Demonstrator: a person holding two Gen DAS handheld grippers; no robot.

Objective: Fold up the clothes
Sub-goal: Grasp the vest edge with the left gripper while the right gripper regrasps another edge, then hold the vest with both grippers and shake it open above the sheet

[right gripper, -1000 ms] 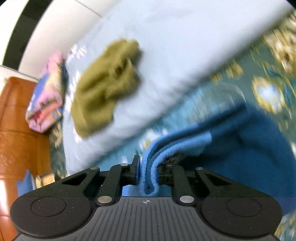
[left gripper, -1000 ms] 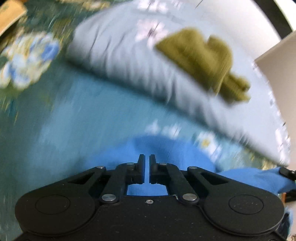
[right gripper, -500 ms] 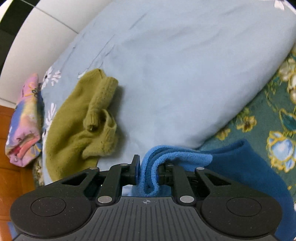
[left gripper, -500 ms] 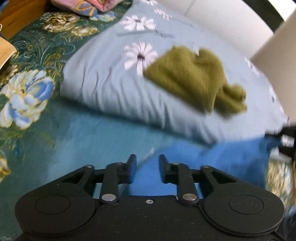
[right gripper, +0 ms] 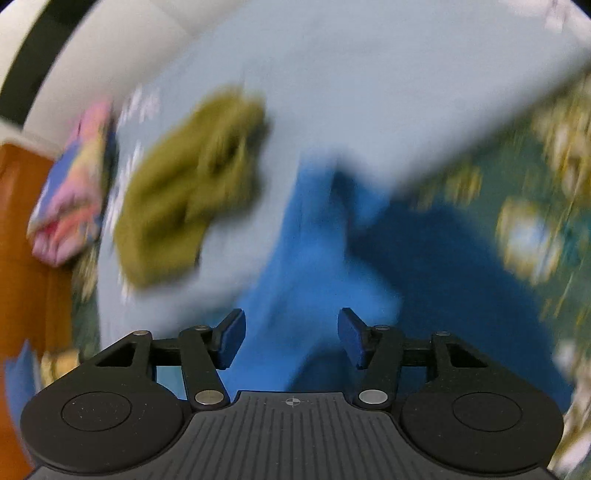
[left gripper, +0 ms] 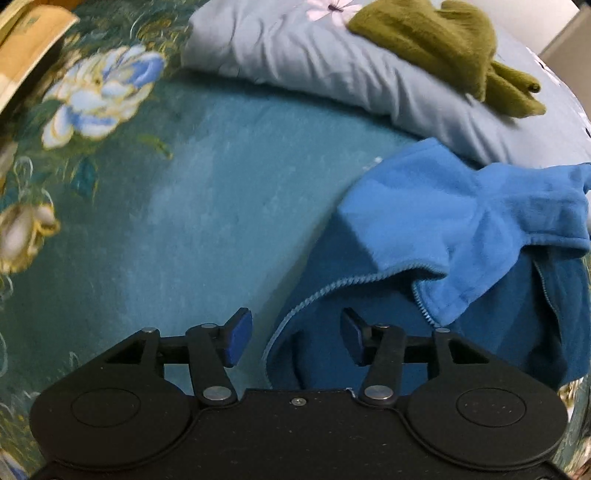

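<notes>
Covering the bed is a teal floral bedspread (left gripper: 192,206), with a pale blue pillow (left gripper: 303,59) ahead carrying an olive sweater (left gripper: 428,33). Both the left gripper (left gripper: 295,341) and right gripper (right gripper: 291,338) have spread wide since half a second ago, dropping the blue fleece jacket (left gripper: 436,236), which lies just ahead-right. No containers visible.

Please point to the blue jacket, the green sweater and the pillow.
blue jacket (left gripper: 424,218): left wrist view, on its folded-over lighter part.
green sweater (left gripper: 424,29): left wrist view, on its body.
pillow (left gripper: 295,55): left wrist view, on its wrinkled front.
</notes>
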